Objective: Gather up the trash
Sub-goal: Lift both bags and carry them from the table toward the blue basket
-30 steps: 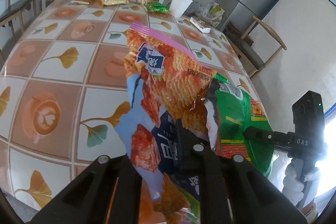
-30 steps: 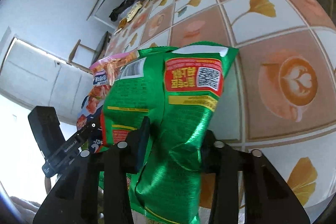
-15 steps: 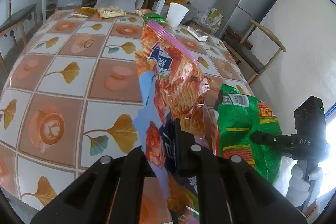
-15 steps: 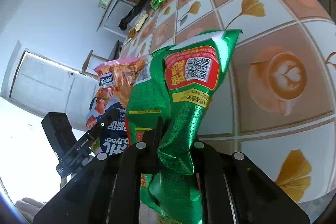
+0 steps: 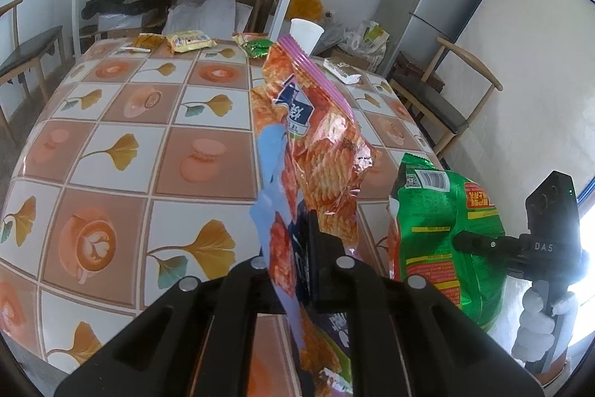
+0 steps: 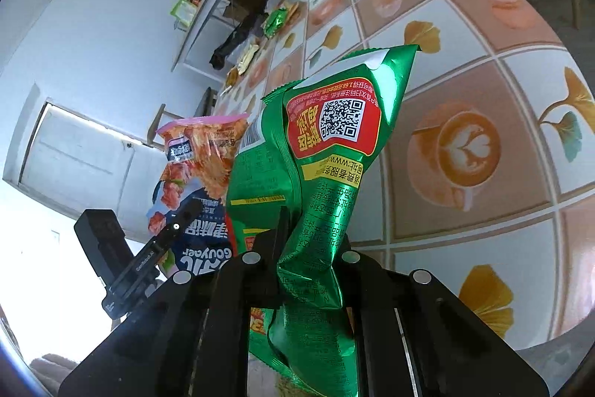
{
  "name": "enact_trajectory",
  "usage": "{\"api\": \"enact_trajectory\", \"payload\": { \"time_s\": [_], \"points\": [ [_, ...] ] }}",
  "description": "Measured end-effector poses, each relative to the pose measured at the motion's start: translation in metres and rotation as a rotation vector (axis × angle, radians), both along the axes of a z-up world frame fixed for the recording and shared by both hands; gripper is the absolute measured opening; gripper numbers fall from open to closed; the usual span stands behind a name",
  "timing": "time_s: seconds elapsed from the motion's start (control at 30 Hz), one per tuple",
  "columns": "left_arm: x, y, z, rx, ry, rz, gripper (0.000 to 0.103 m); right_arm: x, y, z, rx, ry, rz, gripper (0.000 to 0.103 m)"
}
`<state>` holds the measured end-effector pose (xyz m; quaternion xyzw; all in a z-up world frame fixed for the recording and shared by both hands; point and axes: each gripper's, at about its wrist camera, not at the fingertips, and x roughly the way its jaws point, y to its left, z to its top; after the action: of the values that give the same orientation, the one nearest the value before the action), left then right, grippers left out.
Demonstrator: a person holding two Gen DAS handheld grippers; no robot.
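The left gripper [image 5: 297, 248] pinches a crumpled orange-and-blue snack bag [image 5: 316, 144] with a pink top, while the right gripper [image 6: 312, 248] clamps a shiny green bag [image 6: 334, 155].

Wrist views, close — seemingly sharing table [image 5: 111, 144]

The near and left part of the tiled table [image 5: 122, 151] lies bare, open to a pass. Wrappers [image 5: 189, 41], a white cup [image 5: 305, 34] and a small packet [image 5: 342, 69] crowd the far edge at upper centre. Chairs [image 5: 446, 99] flank the right side; a bench [image 5: 26, 51] stands upper left.
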<state>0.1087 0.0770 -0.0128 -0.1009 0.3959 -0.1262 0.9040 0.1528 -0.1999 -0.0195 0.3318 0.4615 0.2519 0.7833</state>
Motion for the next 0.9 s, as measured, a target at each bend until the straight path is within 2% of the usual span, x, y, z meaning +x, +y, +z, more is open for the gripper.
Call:
{"api": "enact_trajectory", "payload": {
  "time_s": [0.9],
  "points": [
    [-0.01, -0.008, 0.023, 0.021, -0.065, -0.002, 0.005, -0.003, -0.004, -0.014, 0.045, -0.029, -0.003, 0.01]
  ]
}}
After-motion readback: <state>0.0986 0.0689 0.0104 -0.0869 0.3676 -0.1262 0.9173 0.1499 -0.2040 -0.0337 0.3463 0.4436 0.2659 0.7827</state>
